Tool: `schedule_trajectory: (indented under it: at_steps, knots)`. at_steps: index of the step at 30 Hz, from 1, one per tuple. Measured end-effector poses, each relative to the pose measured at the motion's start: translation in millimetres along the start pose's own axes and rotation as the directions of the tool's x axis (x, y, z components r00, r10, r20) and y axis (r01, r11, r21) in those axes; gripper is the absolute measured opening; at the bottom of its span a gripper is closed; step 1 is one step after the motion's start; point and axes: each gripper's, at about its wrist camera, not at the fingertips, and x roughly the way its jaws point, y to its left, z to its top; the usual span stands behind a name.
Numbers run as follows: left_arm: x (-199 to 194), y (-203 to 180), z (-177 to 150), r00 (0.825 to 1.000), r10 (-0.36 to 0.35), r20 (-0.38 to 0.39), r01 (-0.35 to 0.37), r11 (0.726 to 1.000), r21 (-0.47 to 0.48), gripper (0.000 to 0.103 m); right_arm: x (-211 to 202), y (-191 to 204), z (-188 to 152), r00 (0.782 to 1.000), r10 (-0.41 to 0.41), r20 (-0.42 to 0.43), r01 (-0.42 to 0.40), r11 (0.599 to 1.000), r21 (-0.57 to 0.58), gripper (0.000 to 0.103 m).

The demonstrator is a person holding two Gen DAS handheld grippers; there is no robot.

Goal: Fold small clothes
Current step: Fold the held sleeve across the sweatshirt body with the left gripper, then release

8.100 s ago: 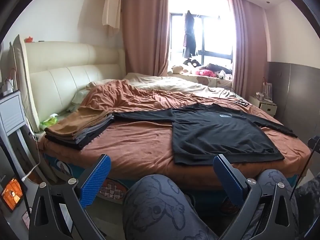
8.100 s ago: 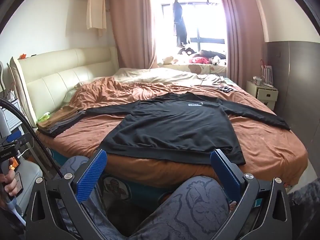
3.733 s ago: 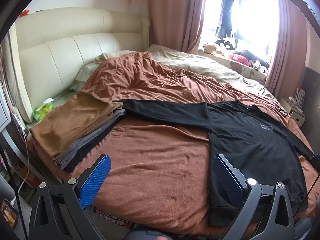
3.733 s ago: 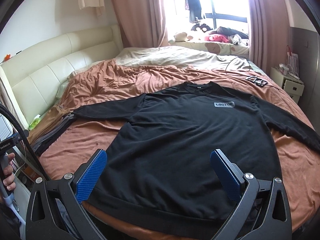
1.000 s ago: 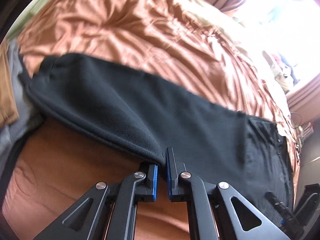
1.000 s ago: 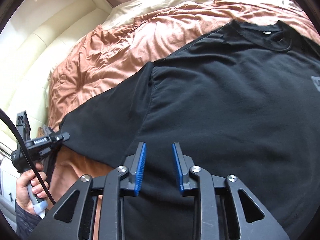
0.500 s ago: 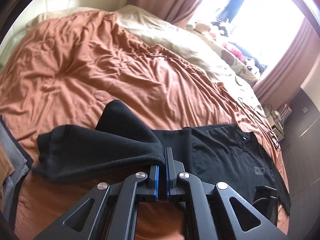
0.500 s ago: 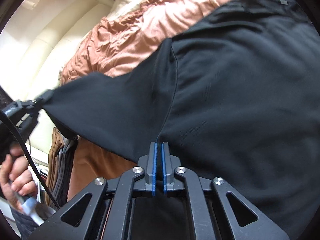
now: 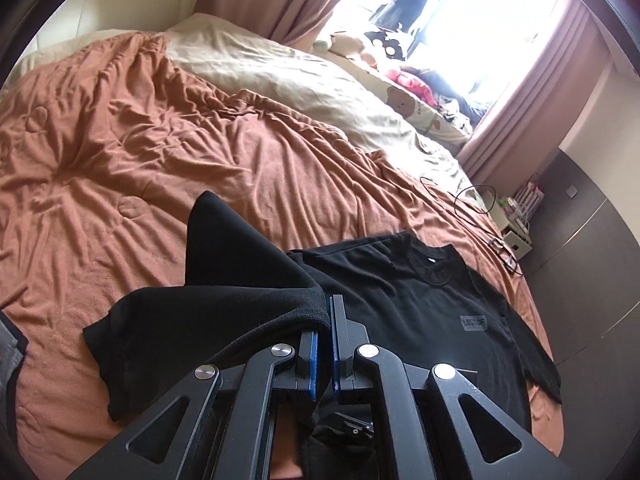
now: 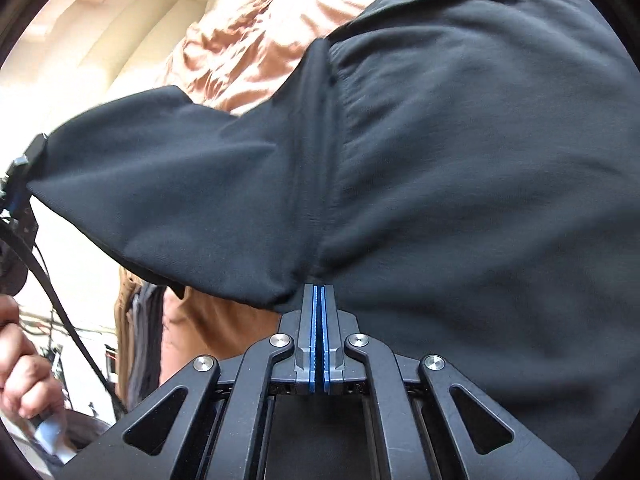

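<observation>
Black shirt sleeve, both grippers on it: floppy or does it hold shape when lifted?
Likely floppy: the black shirt sleeve drapes over the left gripper. It creases at the right gripper, so probably soft. The matte knit looks unlikely to slip.

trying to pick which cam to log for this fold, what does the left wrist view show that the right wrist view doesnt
Only the left wrist view shows the shirt's neckline and chest logo, the window, curtains and beige bedding.

Only the right wrist view shows the person's hand, the folded pile and the armpit seam.

Both show the black shirt on the brown blanket, with the left gripper shut on its sleeve and the right gripper shut on the shirt at the armpit.
</observation>
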Motion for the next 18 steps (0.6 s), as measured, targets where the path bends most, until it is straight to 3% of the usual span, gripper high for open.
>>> schedule_trajectory:
  at_steps: [8, 12, 13, 18]
  knots:
    - [15.7, -49.7, -5.3, 0.998, -0.040, -0.047, 0.043, 0.997, 0.061, 0.005, -55.1, -14.8, -14.4, 0.994, -0.087, 0.073, 0.093, 0.993, -0.078, 0.003]
    - [26.8, -69.2, -10.1, 0.996, -0.060, -0.073, 0.066, 0.994, 0.084, 0.005, -79.4, -21.8, -21.8, 0.988, -0.102, 0.114, 0.114, 0.989, -0.099, 0.053]
    - [31.6, -74.6, -12.4, 0.994, -0.066, -0.083, 0.073, 0.994, 0.087, 0.005, -88.5, -22.5, -25.0, 0.986, -0.107, 0.128, 0.120, 0.988, -0.102, 0.057]
    - [53.2, -96.1, -23.6, 0.987, -0.081, -0.142, 0.097, 0.989, 0.113, 0.005, -109.3, -34.1, -28.0, 0.980, -0.119, 0.161, 0.134, 0.988, -0.081, 0.057]
